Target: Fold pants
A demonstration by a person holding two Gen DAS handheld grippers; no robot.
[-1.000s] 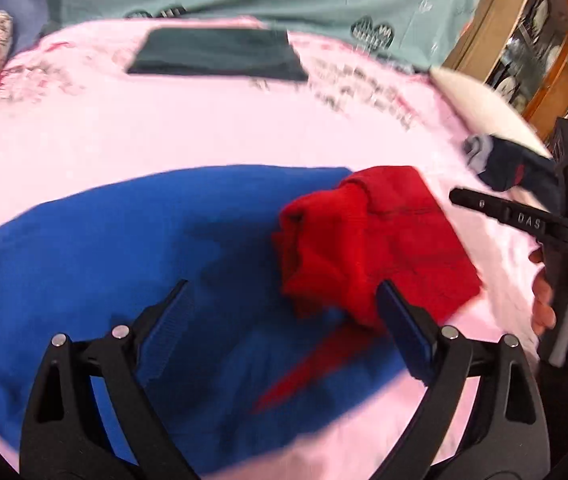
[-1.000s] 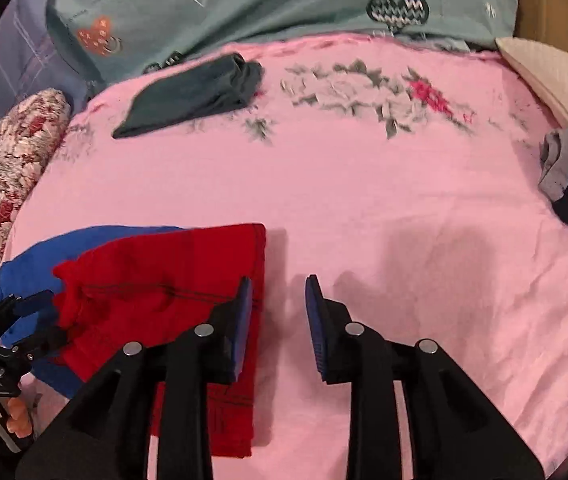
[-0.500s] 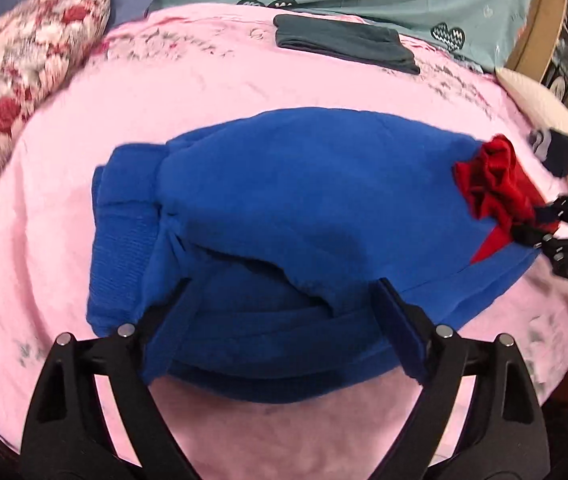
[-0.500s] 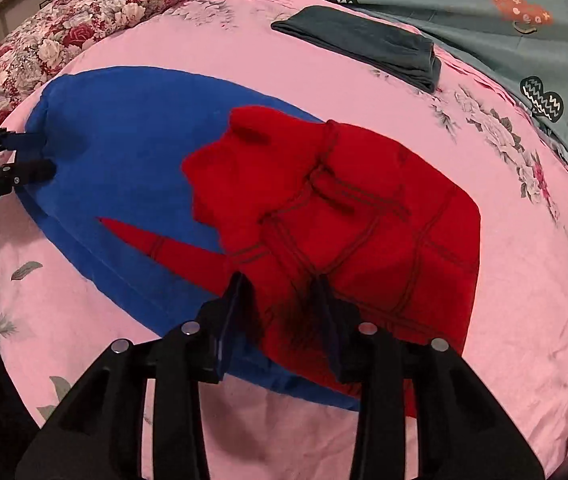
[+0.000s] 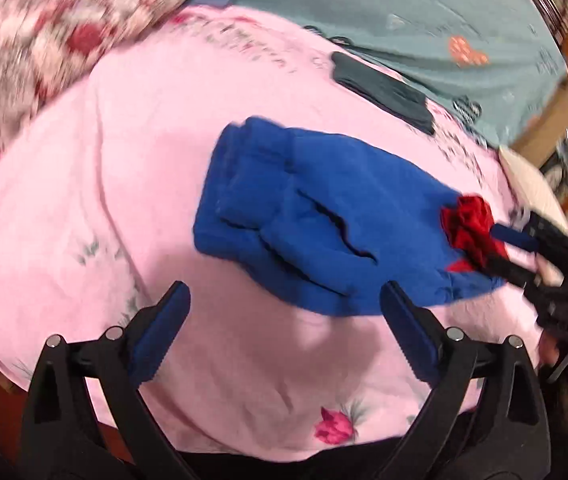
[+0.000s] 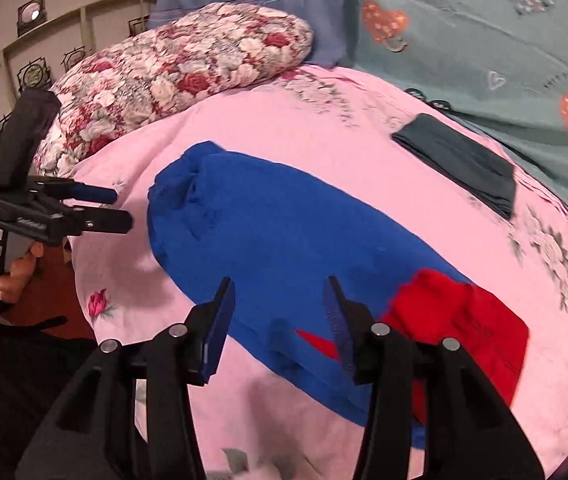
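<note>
Folded blue pants [image 5: 316, 216] lie on the pink bedsheet [image 5: 132, 184]; they also show in the right wrist view [image 6: 284, 240]. A red garment [image 6: 468, 320] lies on their right end and shows bunched in the left wrist view [image 5: 470, 228]. My left gripper [image 5: 284, 320] is open and empty, just short of the pants' near edge. My right gripper [image 6: 278, 308] is open and empty, over the pants' near edge beside the red garment. It appears in the left wrist view [image 5: 518, 256] by the red garment.
A folded dark grey garment [image 6: 460, 160] lies at the far side of the bed. A floral pillow [image 6: 180, 76] lies at the far left. A teal blanket [image 6: 484, 32] covers the back. The bed's near edge [image 5: 284, 440] is just below my left gripper.
My left gripper has drawn back off the blue pants toward the bed's near edge. My right gripper has opened, let go of the red garment and shifted left along the pants.
</note>
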